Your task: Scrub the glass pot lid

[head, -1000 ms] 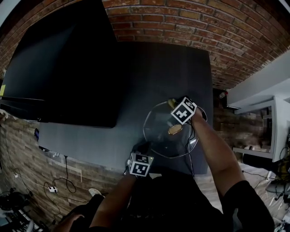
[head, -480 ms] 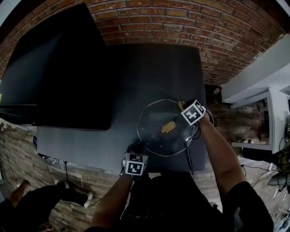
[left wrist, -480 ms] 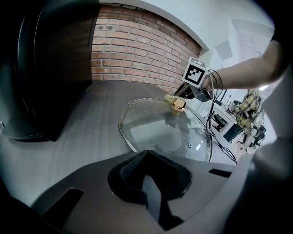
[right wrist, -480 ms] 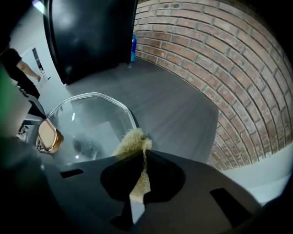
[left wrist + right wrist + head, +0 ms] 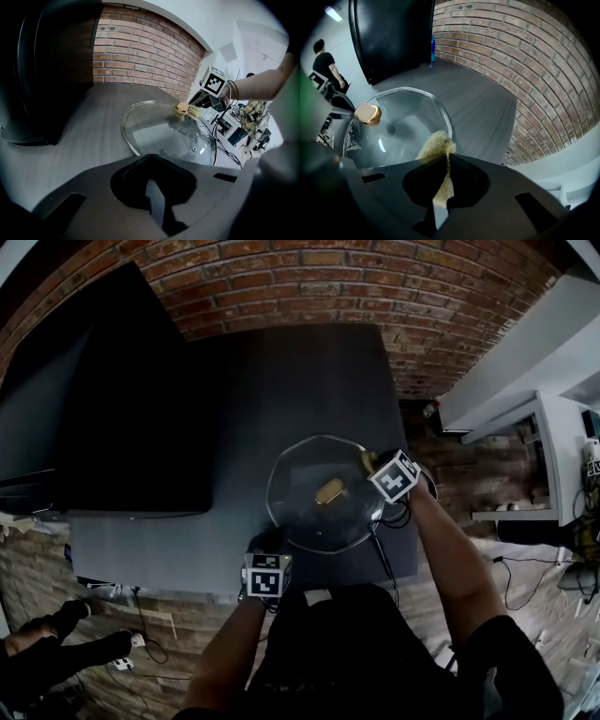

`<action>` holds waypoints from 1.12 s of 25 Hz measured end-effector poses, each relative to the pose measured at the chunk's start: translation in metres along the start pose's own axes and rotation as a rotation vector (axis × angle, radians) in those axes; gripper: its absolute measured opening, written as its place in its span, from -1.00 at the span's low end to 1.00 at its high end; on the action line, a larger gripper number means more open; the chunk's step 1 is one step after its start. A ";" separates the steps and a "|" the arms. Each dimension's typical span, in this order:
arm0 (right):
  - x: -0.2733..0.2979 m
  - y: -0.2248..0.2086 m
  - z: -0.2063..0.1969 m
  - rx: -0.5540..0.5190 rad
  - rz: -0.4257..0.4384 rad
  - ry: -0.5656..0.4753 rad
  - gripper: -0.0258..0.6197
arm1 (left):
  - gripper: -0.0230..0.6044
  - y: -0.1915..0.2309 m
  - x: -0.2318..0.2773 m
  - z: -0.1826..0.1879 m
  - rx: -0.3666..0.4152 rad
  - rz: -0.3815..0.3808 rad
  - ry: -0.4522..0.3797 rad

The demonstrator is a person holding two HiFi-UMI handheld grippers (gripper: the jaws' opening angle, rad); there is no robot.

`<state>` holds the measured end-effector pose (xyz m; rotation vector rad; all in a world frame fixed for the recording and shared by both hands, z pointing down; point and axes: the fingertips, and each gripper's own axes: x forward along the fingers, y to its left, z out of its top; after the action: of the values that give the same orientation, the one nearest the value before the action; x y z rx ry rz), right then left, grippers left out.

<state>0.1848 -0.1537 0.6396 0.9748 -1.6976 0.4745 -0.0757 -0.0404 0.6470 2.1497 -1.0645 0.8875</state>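
The glass pot lid with a gold knob lies on the dark grey table. My left gripper is at the lid's near-left edge, its jaws shut on the rim; the left gripper view shows the lid running into the left gripper. My right gripper is at the lid's right edge, shut on a yellow scrub sponge that rests on the glass by the rim. The right gripper view shows the knob to the left of the right gripper.
A large black screen covers the table's left part. A brick wall stands behind. White furniture and cables are at the right. A person's legs show on the floor at lower left. A blue bottle stands far back.
My right gripper with the sponge has slid from near the knob out to the lid's right rim. The left gripper stays at the rim. The head view has shifted.
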 end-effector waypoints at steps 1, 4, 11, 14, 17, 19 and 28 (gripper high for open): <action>-0.002 0.002 -0.005 0.004 0.001 -0.001 -0.84 | -0.82 0.000 0.000 0.000 -0.001 -0.001 0.001; -0.007 0.008 -0.018 0.015 0.000 0.002 -0.84 | -0.82 0.000 -0.001 0.001 -0.003 -0.004 0.004; -0.019 0.022 -0.044 0.053 -0.012 0.010 -0.84 | -0.82 -0.001 -0.001 0.001 0.015 -0.026 0.012; -0.024 0.032 -0.052 0.069 -0.009 0.010 -0.84 | -0.82 0.001 0.001 0.000 0.030 -0.032 0.010; -0.029 0.043 -0.057 0.090 -0.004 0.004 -0.84 | -0.82 0.001 0.001 0.000 0.042 -0.042 0.015; -0.031 0.051 -0.060 0.096 -0.006 -0.001 -0.84 | -0.82 0.001 0.001 0.000 0.050 -0.051 0.015; -0.041 0.084 -0.073 0.140 -0.027 -0.022 -0.84 | -0.82 0.000 0.000 0.001 0.105 -0.093 0.025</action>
<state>0.1660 -0.0368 0.6399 1.1062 -1.6861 0.5730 -0.0754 -0.0411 0.6463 2.2482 -0.9165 0.9436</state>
